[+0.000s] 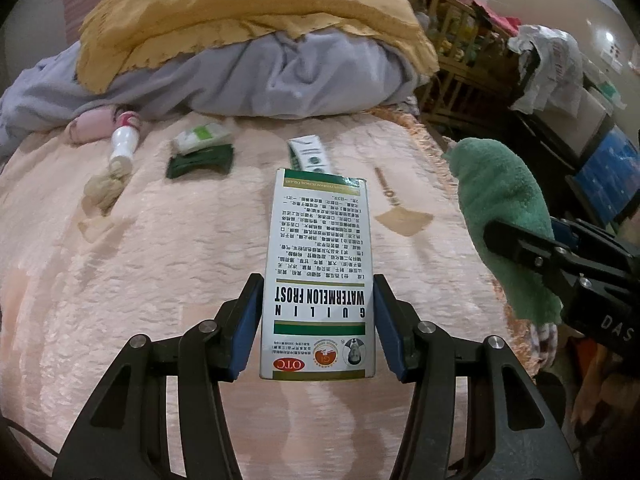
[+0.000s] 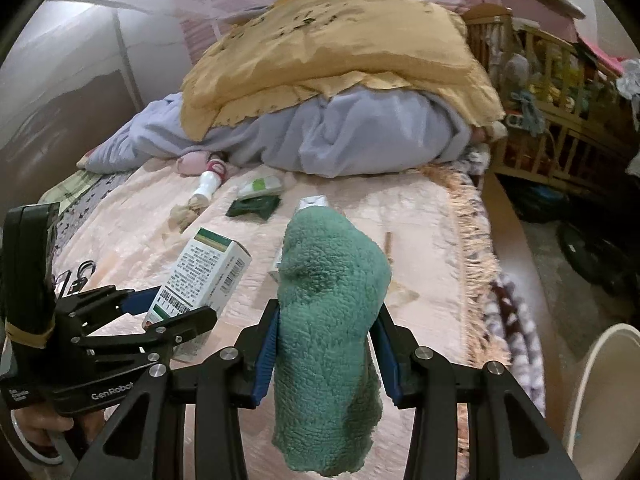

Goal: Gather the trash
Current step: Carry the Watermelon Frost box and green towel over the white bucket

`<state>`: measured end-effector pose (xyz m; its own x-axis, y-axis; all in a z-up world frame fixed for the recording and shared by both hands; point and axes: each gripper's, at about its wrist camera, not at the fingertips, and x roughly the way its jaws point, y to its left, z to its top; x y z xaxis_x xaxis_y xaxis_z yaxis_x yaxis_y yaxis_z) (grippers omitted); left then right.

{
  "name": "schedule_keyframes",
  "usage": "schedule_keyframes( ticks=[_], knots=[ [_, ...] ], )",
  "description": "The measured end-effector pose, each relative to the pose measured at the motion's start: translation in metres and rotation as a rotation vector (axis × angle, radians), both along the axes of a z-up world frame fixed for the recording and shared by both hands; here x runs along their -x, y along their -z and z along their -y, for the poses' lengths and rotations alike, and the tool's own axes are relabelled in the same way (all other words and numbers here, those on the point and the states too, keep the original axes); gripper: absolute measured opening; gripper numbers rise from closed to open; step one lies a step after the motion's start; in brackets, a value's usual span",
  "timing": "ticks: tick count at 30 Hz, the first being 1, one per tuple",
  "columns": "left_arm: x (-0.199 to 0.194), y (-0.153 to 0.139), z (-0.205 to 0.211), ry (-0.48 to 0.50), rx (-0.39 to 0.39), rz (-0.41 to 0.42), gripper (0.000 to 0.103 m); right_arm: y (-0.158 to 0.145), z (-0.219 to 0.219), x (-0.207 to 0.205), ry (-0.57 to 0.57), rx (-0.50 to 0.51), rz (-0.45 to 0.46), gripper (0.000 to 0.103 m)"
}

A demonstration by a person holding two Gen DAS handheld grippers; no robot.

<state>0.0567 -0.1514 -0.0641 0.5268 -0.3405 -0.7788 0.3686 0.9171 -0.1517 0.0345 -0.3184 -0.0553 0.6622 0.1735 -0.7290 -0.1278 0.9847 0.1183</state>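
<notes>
Left wrist view: the left hand-held gripper [image 1: 318, 324] is clamped on a white and green medicine box [image 1: 320, 272], its blue pads pressing the two long sides, the box held above the pink bedspread [image 1: 160, 280]. Beyond the box lie more bits to gather: a white and green tube [image 1: 310, 156] just past its far end, a dark green wrapper [image 1: 200, 164] with a small white packet [image 1: 202, 136] to the left of that, and a white bottle [image 1: 124, 144] further left. Right of the box, the right hand-held gripper [image 1: 520, 248] grasps a green fleecy cloth [image 1: 504, 216].

Right wrist view: the right hand-held gripper [image 2: 326, 348] pinches the green fleecy cloth [image 2: 332, 320] around its middle, both ends hanging free. Left of the cloth is the medicine box [image 2: 204, 272] in the left hand-held gripper [image 2: 172, 312].

The box is smooth card held only by its sides, so a tilt or a bump between the two tools, which are close together, could let it slide out. The limp cloth could snag on the fringe of the bedspread.

No bin is clearly in view; the pale curved rim [image 2: 600, 392] right of the cloth may be one, but it is cut off. The cloth hides most of the tube.
</notes>
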Motion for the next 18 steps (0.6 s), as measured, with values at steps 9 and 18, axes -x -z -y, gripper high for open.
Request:
schedule_keyframes(
  ticks=[9, 18],
  knots=[
    [0.01, -0.013, 0.035, 0.063, -0.004, 0.029, 0.052, -0.005, 0.037, 0.017, 0.077, -0.007, 0.003, 0.041],
    [0.015, -0.015, 0.072, 0.123, -0.02, 0.039, 0.052, -0.005, 0.073, 0.035, 0.148, -0.022, 0.006, 0.041]
  ],
)
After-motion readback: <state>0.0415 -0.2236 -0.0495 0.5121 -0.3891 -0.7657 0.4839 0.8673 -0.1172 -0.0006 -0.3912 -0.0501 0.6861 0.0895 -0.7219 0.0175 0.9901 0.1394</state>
